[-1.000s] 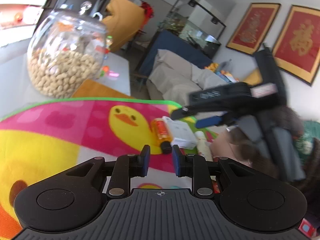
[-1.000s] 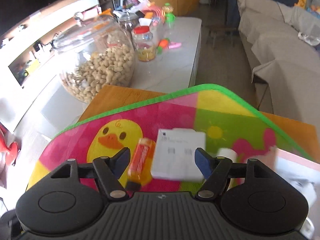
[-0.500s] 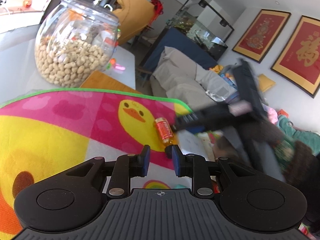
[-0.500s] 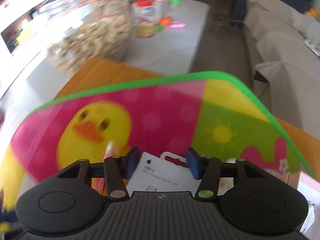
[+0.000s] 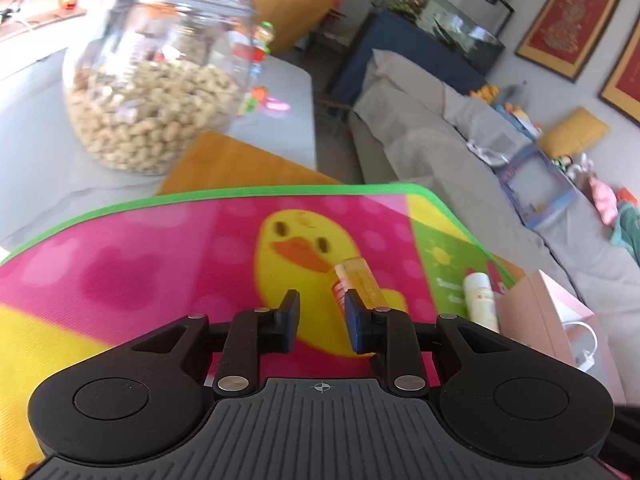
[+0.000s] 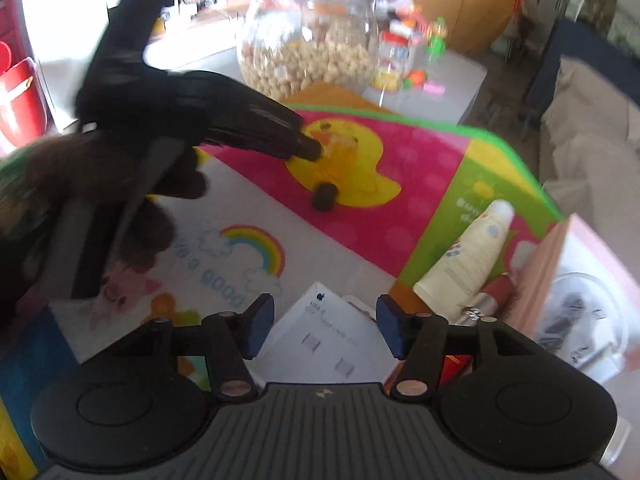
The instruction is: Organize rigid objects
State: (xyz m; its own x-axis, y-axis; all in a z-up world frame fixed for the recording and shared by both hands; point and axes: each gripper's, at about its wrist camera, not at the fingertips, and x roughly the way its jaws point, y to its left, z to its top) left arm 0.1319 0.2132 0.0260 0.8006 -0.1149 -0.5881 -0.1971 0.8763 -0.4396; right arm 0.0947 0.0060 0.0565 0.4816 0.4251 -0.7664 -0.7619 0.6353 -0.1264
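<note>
An orange bottle (image 5: 362,284) with a dark cap lies on the duck of the colourful mat (image 5: 160,248). My left gripper (image 5: 320,322) is slightly open and empty, its right finger just beside the bottle. In the right wrist view the left gripper (image 6: 308,150) reaches over the bottle (image 6: 340,160). My right gripper (image 6: 324,328) is open around a white USB-C cable box (image 6: 332,340) near the mat's front; I cannot tell if the pads touch it. A white cream tube (image 6: 468,256) lies right of it, also in the left wrist view (image 5: 480,300).
A large glass jar of peanuts (image 5: 156,92) stands on the white table behind the mat. A pink box (image 6: 580,300) with a clear container stands at the right edge. A red tube (image 6: 488,300) lies beside the cream tube. A grey sofa (image 5: 480,152) is beyond.
My right gripper pulled back toward the mat's front with the white box between its fingers. My left gripper moved forward to the orange bottle.
</note>
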